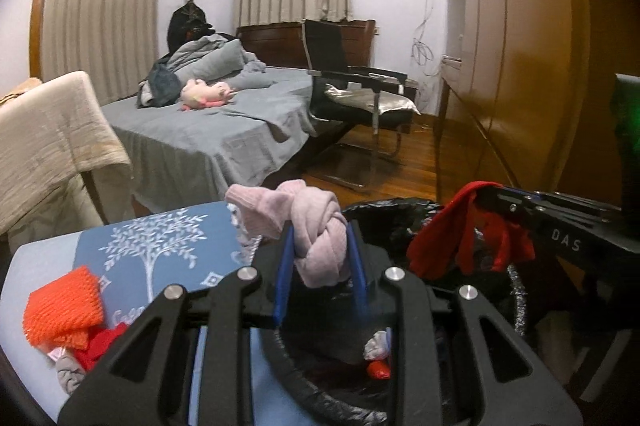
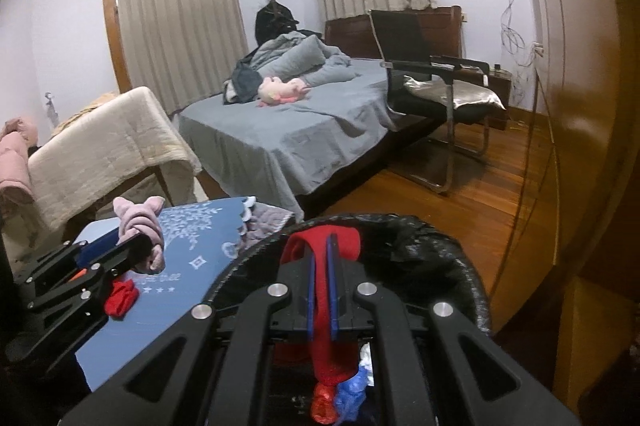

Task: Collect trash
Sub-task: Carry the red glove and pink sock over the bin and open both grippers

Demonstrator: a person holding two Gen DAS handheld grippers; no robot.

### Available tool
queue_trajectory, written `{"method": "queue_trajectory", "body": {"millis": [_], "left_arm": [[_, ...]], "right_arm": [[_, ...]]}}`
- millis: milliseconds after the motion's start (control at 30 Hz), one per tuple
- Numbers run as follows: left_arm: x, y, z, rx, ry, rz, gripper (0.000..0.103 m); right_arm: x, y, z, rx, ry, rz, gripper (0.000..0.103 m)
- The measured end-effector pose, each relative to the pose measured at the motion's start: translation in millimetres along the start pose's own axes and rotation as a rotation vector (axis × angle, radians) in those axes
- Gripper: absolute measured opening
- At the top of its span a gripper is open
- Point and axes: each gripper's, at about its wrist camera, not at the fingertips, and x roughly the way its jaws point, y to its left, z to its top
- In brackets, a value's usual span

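We're in a bedroom with pale walls, a wooden floor [image 2: 460,210] and two curtained windows [image 1: 102,6] at the back. The landmark is the bin [image 2: 452,246], lined with a black bag, sitting right under both cameras. Pressed against the bin's left side is a low surface under a blue cloth [image 1: 160,246] printed with a white tree. Beyond the bin stretches a bed [image 1: 208,130] in a grey sheet, a pink plush toy [image 1: 204,92] lying on it along with heaped bedding. Right of the bed, further from the bin, stands a black chair [image 1: 352,82] with a shiny cushion, and a tall wooden wardrobe [image 1: 520,46] runs down the bin's right side. Left of the bin, a cream blanket [image 1: 48,134] hangs over a piece of furniture.

Now the hands. The left gripper [image 1: 320,258] is clamped on a knotted pink sock [image 1: 316,230], holding it at the bin's left rim, partly above the blue cloth. The right gripper [image 2: 322,286] has its blue pads squeezed tight on a red cloth [image 2: 324,250], which dangles between them straight down over the bin's open mouth.

Inside the bin, crumpled scraps in red, blue and white [image 2: 340,390] lie at the bottom. On the blue cloth, left of the bin, there is more: an orange mesh piece [image 1: 64,306], a small red bundle [image 2: 120,296] and a grey scrap [image 1: 70,374] beside it. Nothing blocks the bin's opening apart from the grippers themselves.
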Motion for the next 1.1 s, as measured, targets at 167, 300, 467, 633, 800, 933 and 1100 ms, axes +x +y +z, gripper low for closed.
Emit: {"method": "queue_trajectory", "body": {"millis": [167, 300, 467, 633, 800, 933, 1100], "left_arm": [[13, -12, -2, 0.013, 0.011, -0.03, 0.025], [23, -18, -5, 0.017, 0.025, -0.043, 0.025], [35, -20, -7, 0.025, 0.039, -0.055, 0.025], [51, -21, -10, 0.022, 0.067, -0.108, 0.031], [58, -17, -16, 0.014, 0.084, -0.14, 0.064], [55, -10, -20, 0.004, 0.087, -0.121, 0.073], [39, 9, -24, -0.026, 0.066, -0.043, 0.086]], "right_arm": [[6, -13, -3, 0.004, 0.019, -0.024, 0.005], [14, -21, -6, 0.009, 0.037, -0.036, 0.005], [24, -30, -10, 0.02, 0.055, -0.051, 0.005], [36, -41, -12, 0.017, 0.08, -0.08, 0.008], [44, -51, -22, 0.021, 0.128, -0.127, 0.046], [42, -52, -30, 0.003, 0.143, -0.158, 0.077], [34, -46, -31, -0.005, 0.111, -0.17, 0.097]]}}
